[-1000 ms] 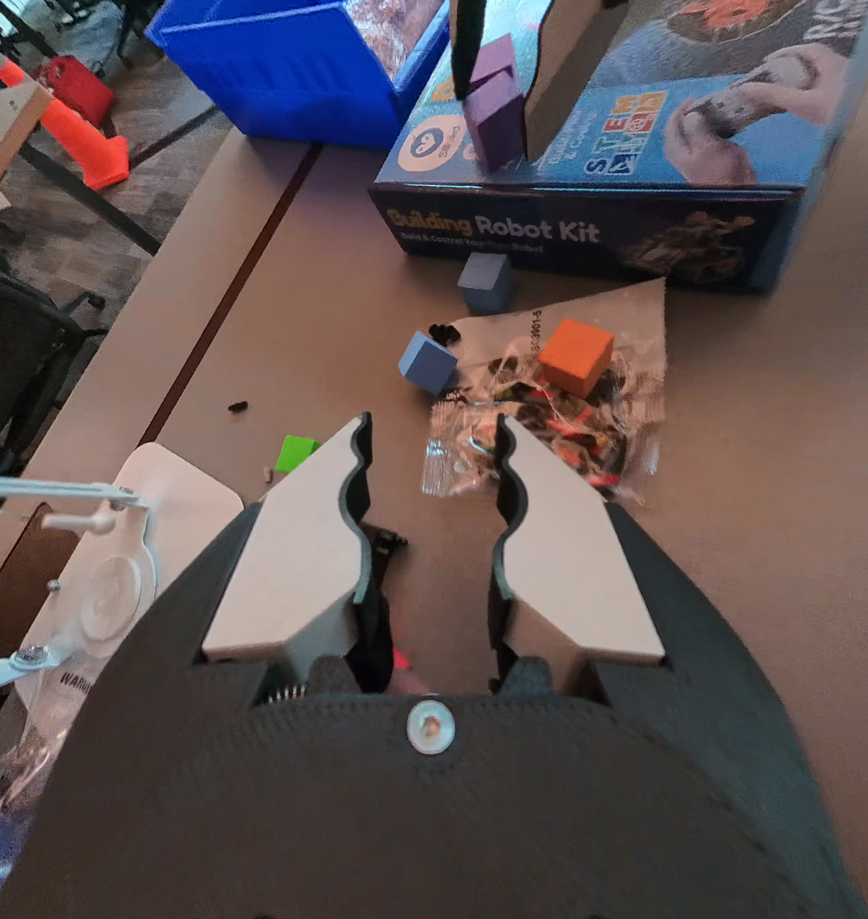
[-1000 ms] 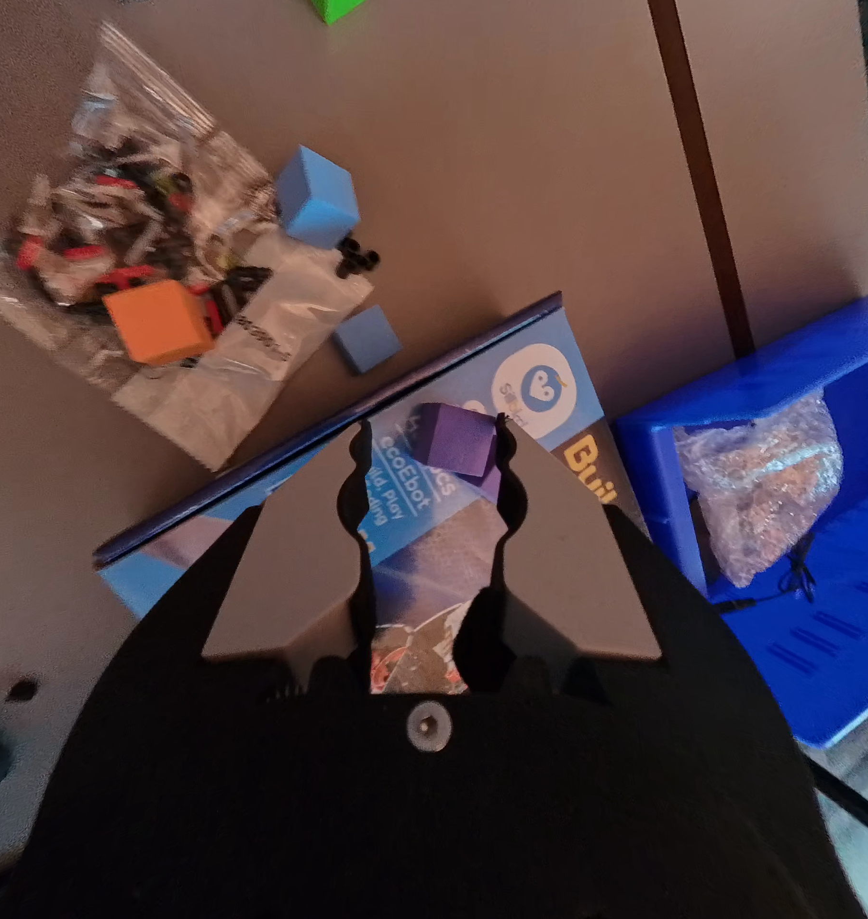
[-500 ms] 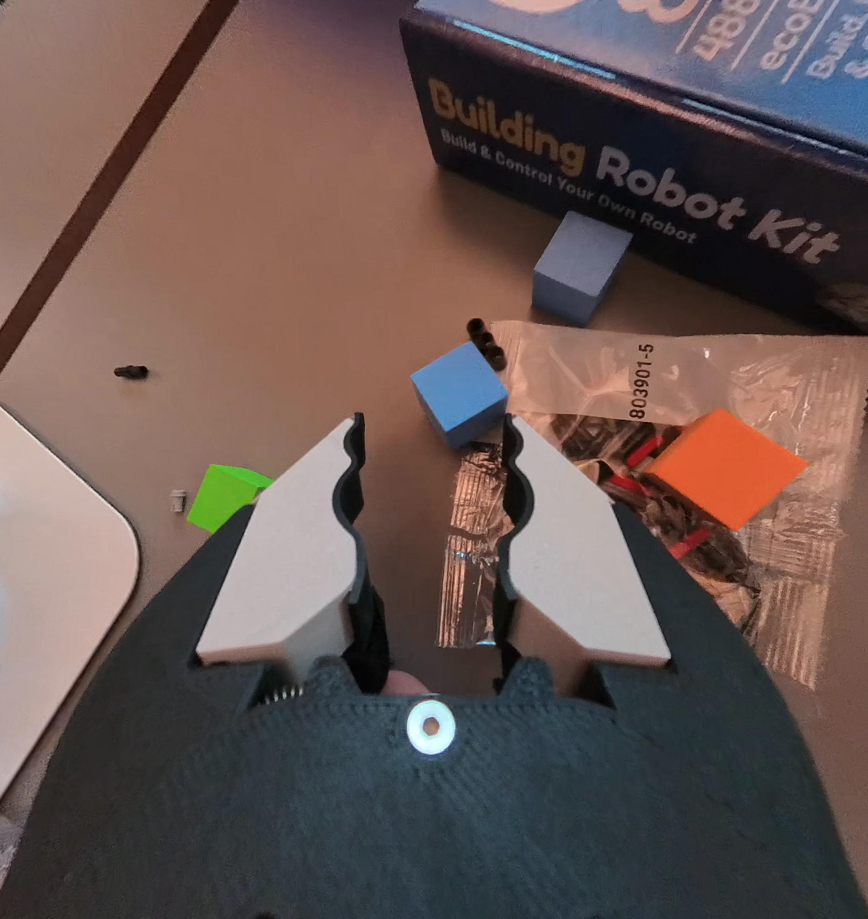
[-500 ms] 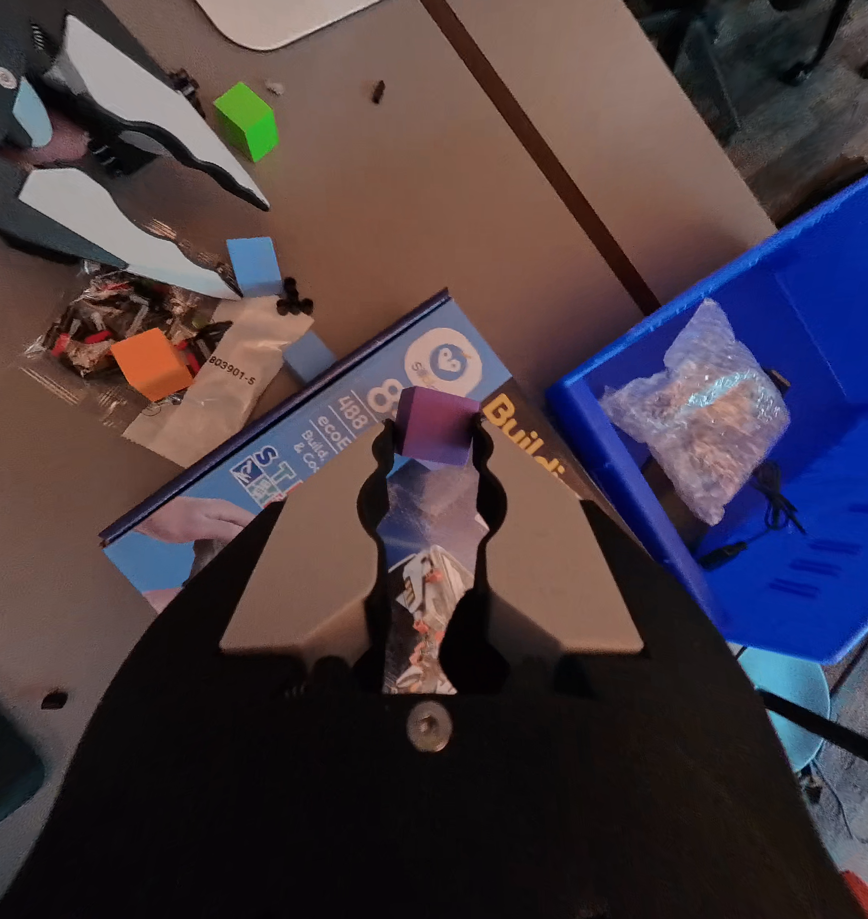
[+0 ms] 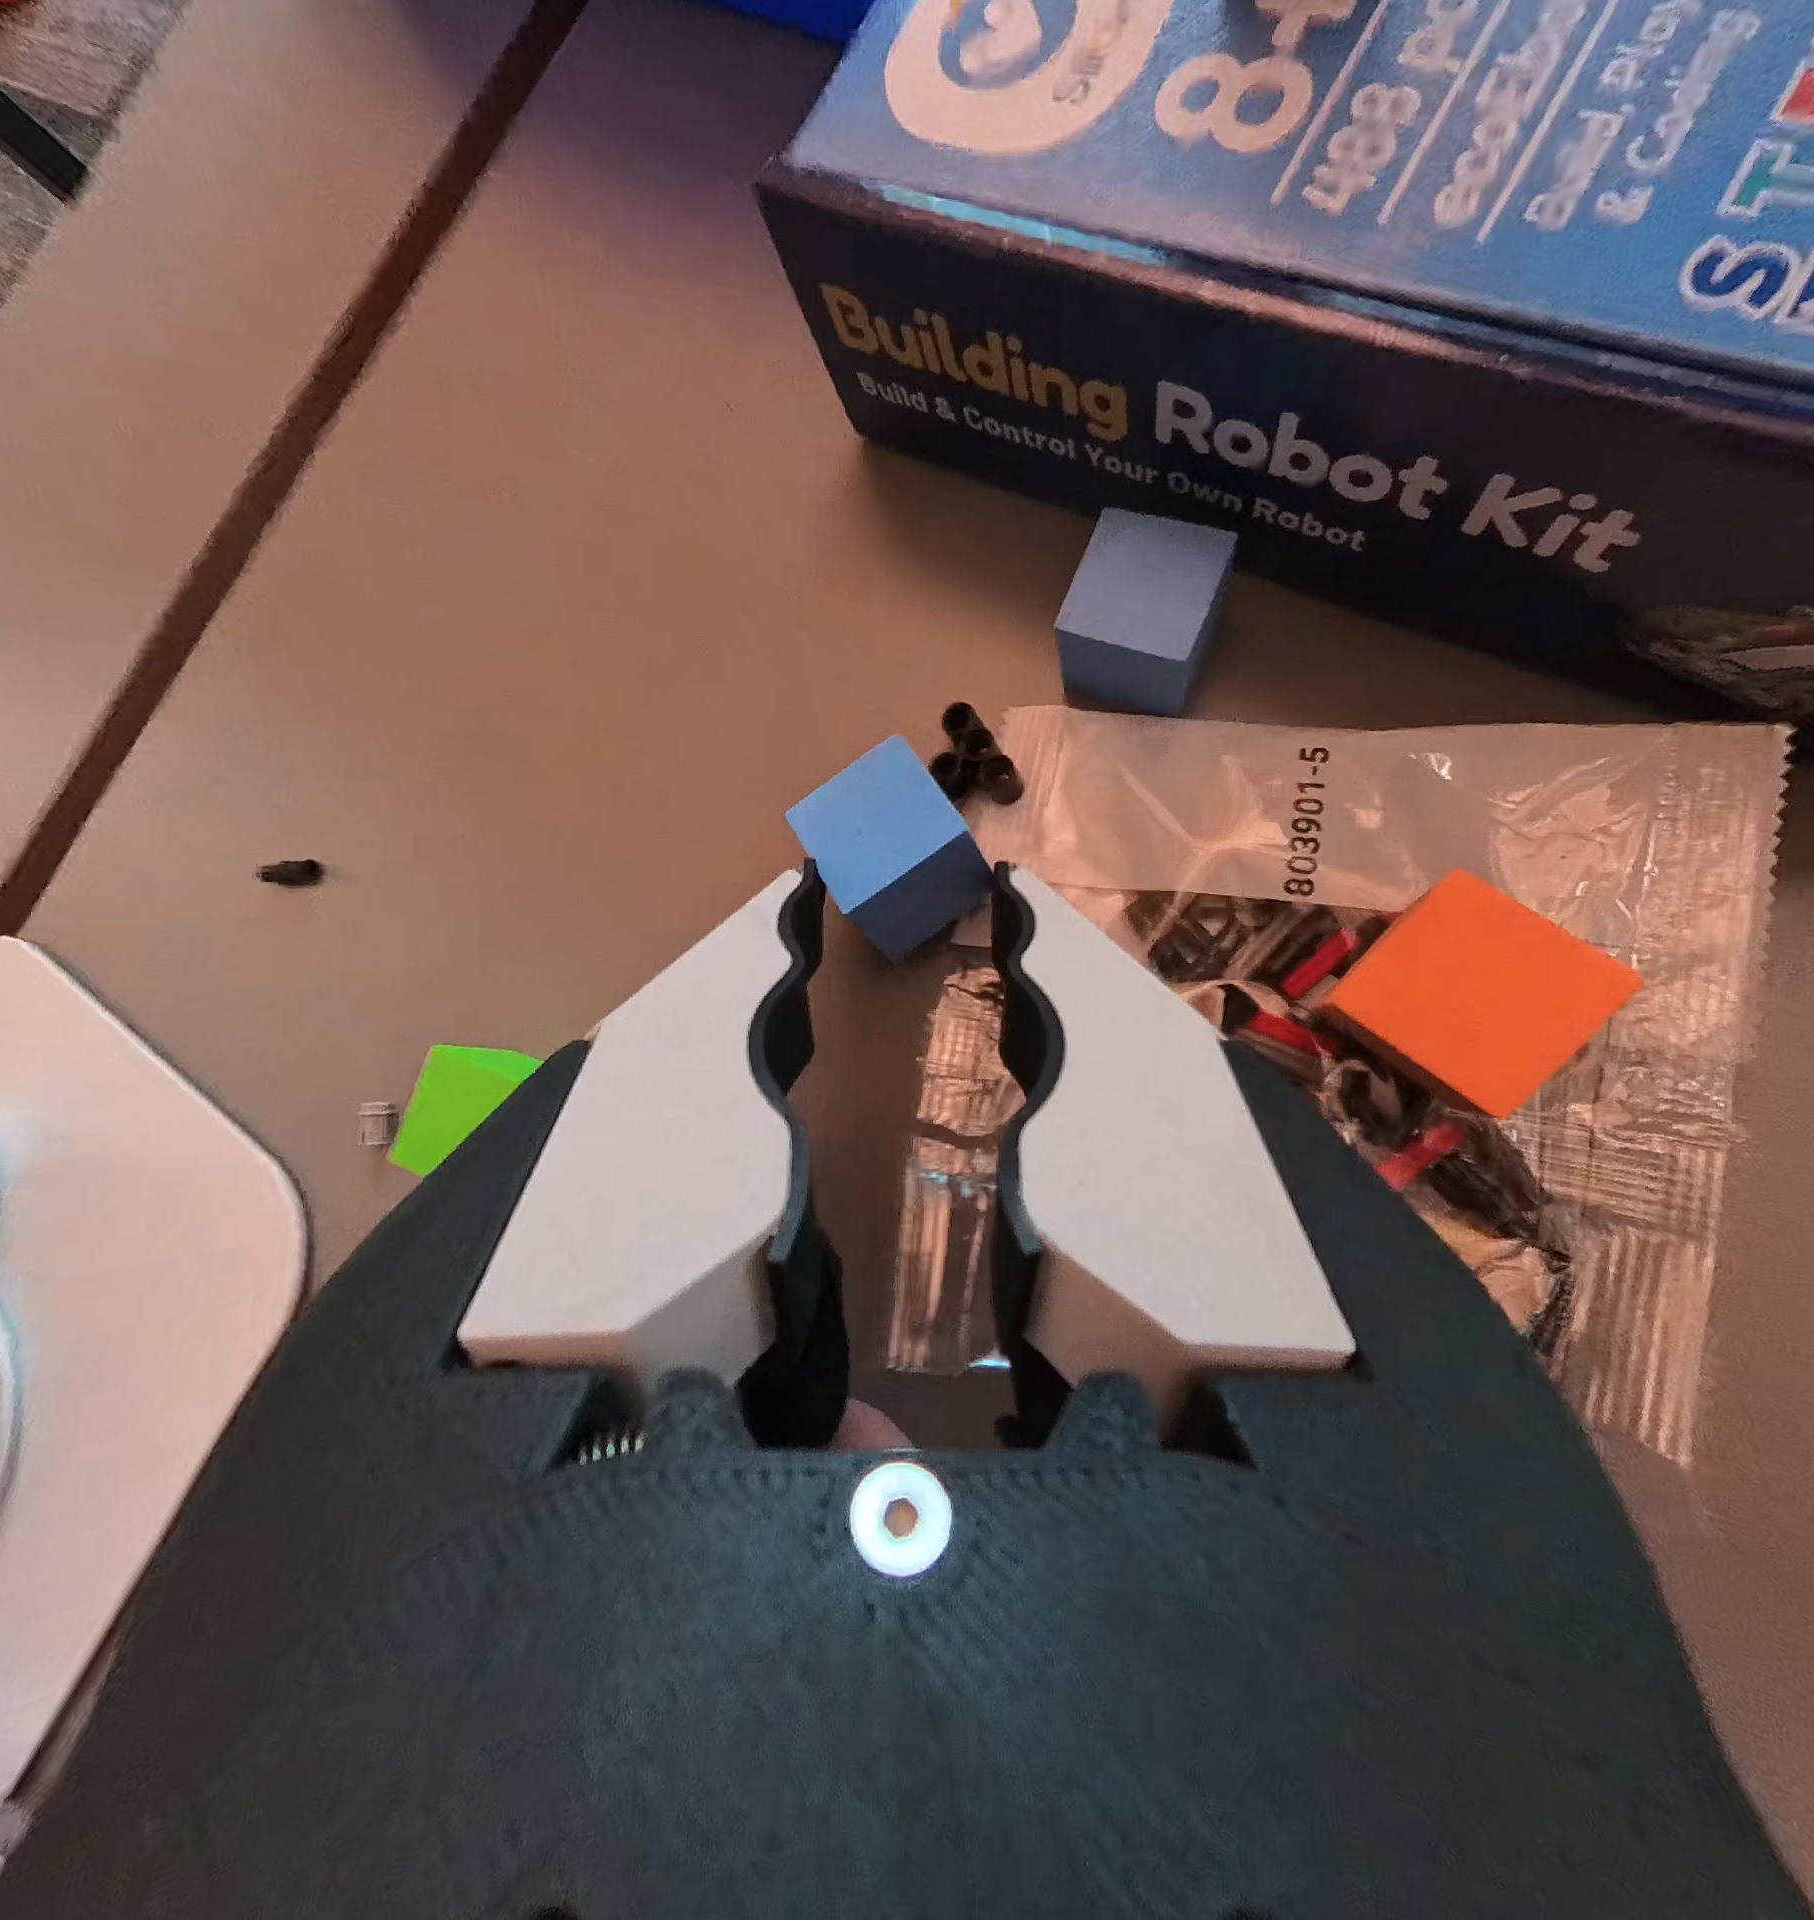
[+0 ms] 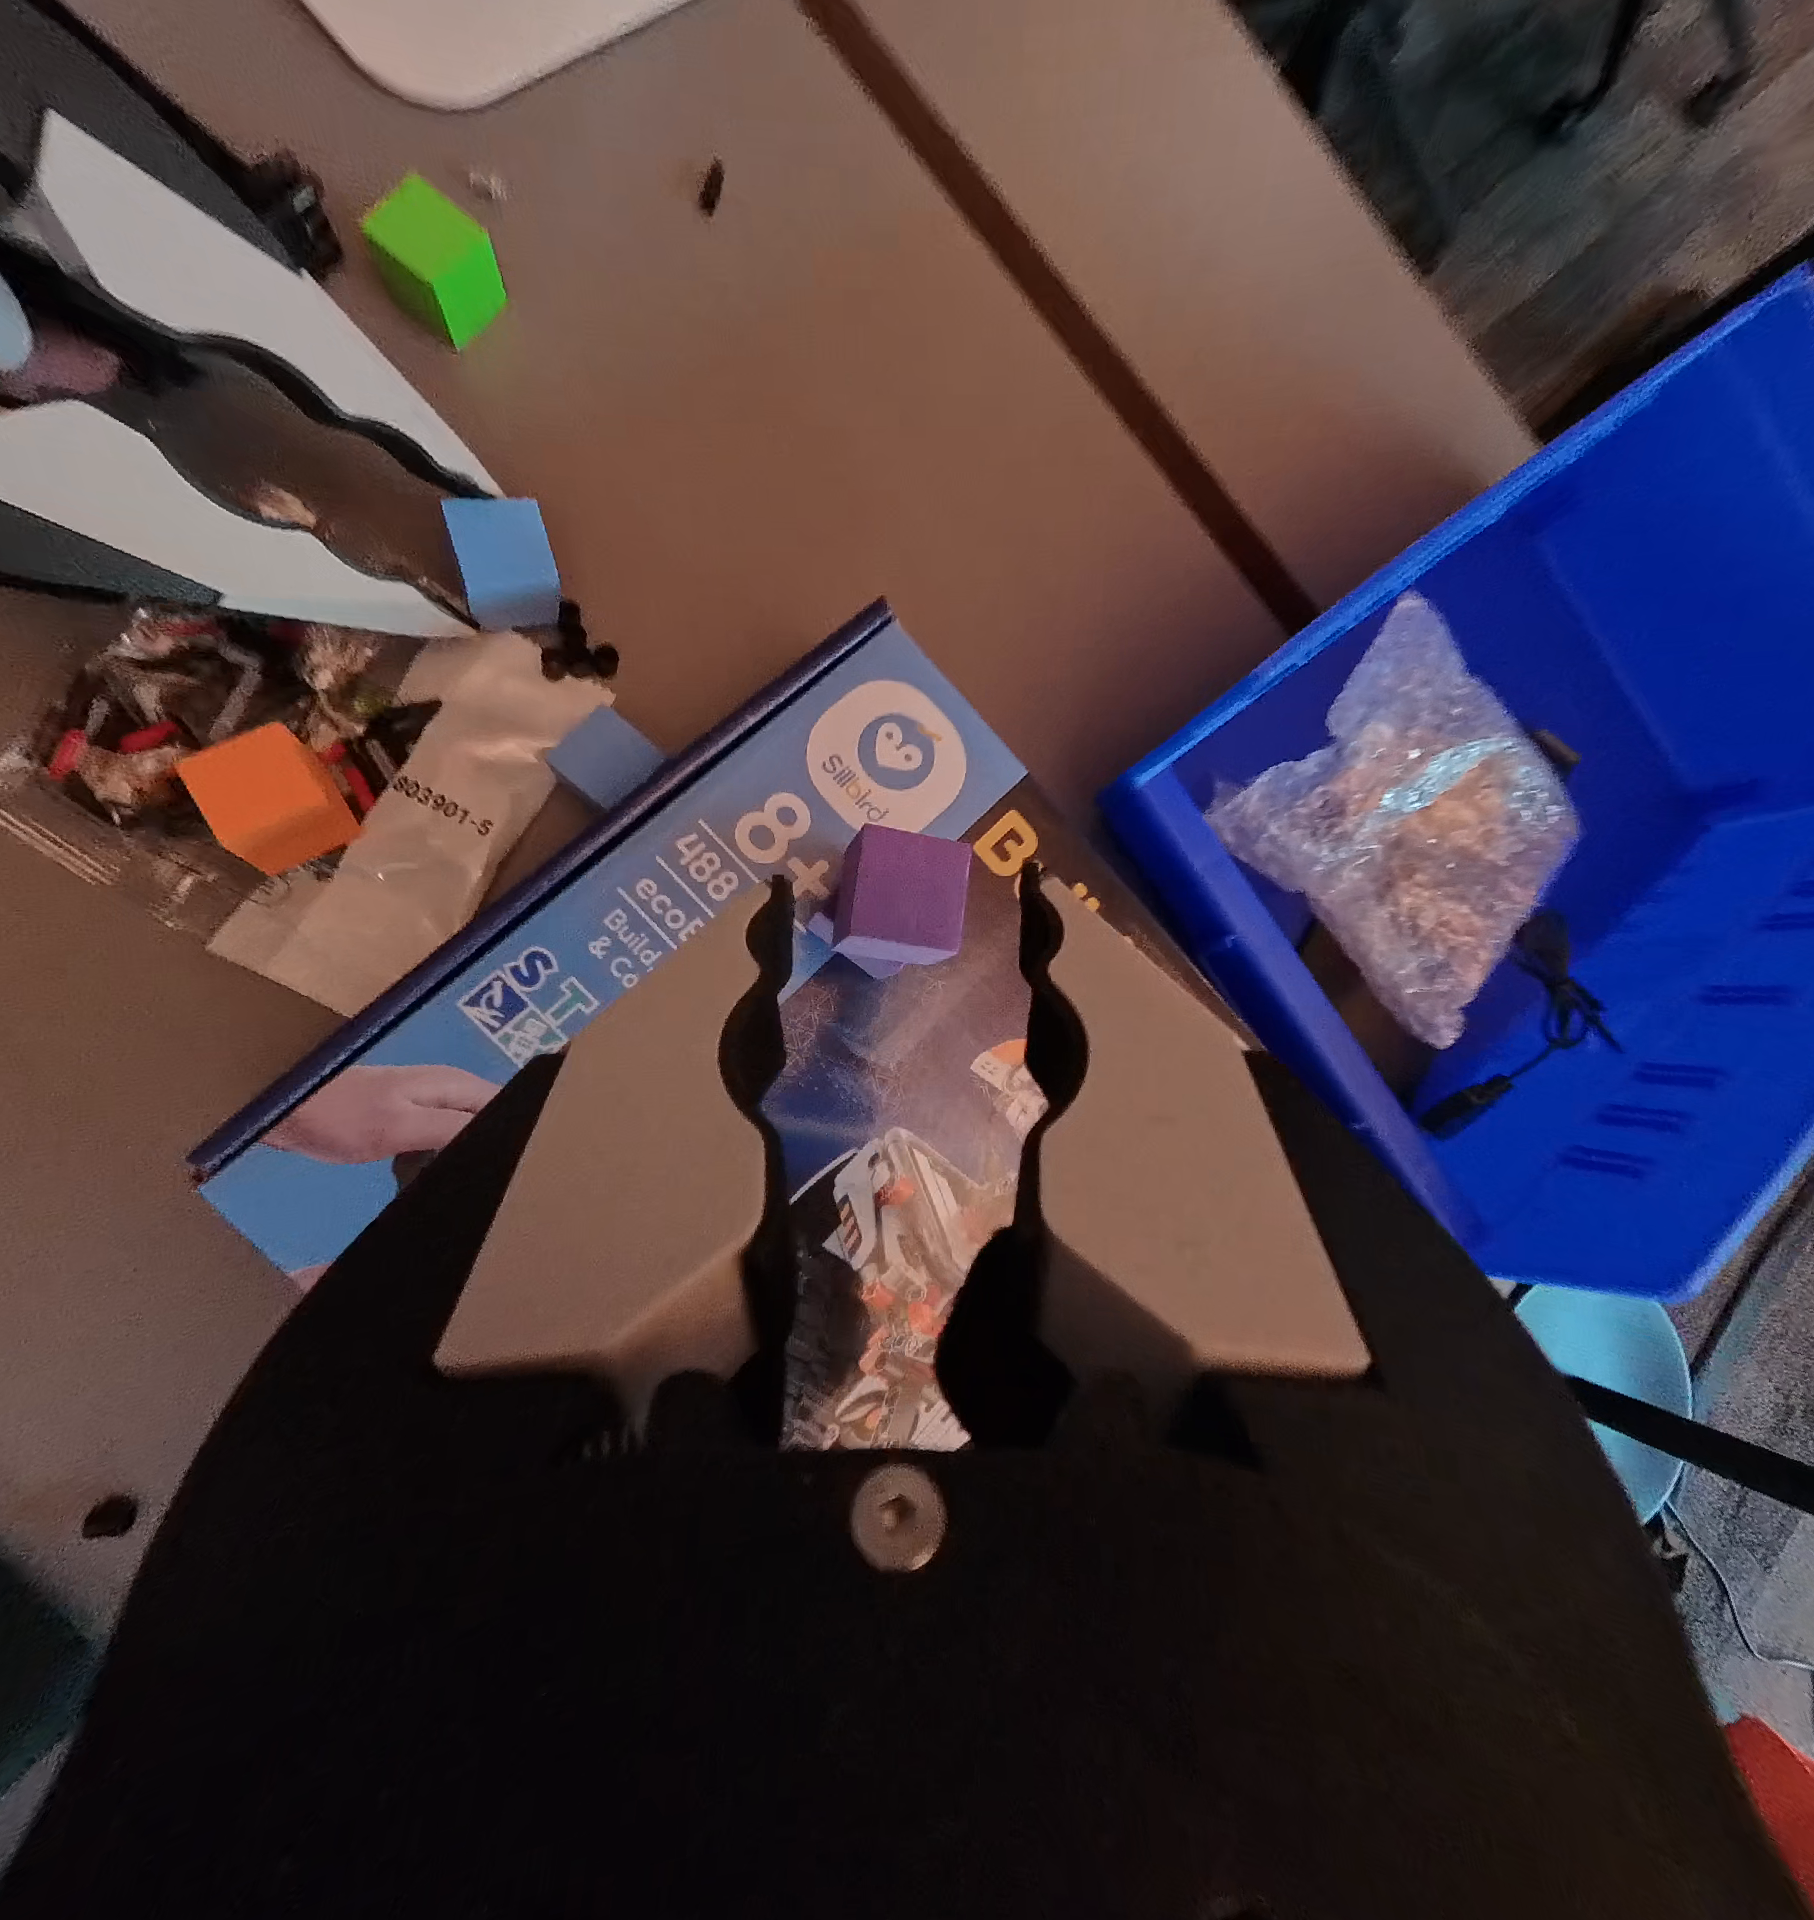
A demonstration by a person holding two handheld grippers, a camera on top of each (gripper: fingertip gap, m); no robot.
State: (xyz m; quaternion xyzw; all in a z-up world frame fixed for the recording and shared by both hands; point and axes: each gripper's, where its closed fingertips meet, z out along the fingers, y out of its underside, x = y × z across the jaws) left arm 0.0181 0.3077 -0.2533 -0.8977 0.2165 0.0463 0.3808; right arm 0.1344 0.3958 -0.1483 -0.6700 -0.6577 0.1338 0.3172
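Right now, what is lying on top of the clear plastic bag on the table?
An orange cube rests on the clear plastic bag, over the small black and red parts inside. What lies under the cube cannot be seen. The right finger of the left gripper hides the bag's near corner.

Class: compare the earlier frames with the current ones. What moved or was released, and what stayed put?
The left gripper advanced, open, onto the bright blue cube, fingertips now flanking it. The right gripper opened, releasing the purple cube onto the kit box, and rose. The orange cube, green cube and parts bag stayed put.
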